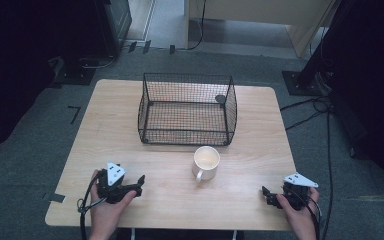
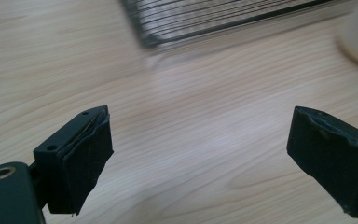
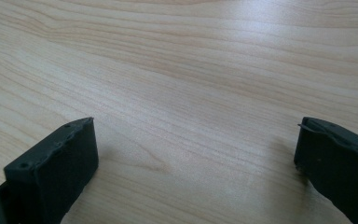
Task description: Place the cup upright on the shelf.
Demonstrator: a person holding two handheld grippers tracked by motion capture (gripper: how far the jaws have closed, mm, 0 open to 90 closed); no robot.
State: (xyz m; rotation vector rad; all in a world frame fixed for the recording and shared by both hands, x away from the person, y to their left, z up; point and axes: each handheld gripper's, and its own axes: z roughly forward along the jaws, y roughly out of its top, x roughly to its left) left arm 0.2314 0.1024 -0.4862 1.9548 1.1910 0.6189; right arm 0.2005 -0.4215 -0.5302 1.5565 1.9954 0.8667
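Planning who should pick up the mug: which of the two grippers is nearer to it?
The left gripper: its open jaws point toward the white mug, while the right gripper sits farther off near the table's right edge.

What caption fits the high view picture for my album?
White mug before a wire basket on a wooden table, open left claw and right claw nearby.

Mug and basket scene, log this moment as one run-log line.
left claw: open, empty | right claw: open, empty | mug: upright on table, untouched, between claws | wire basket: behind mug
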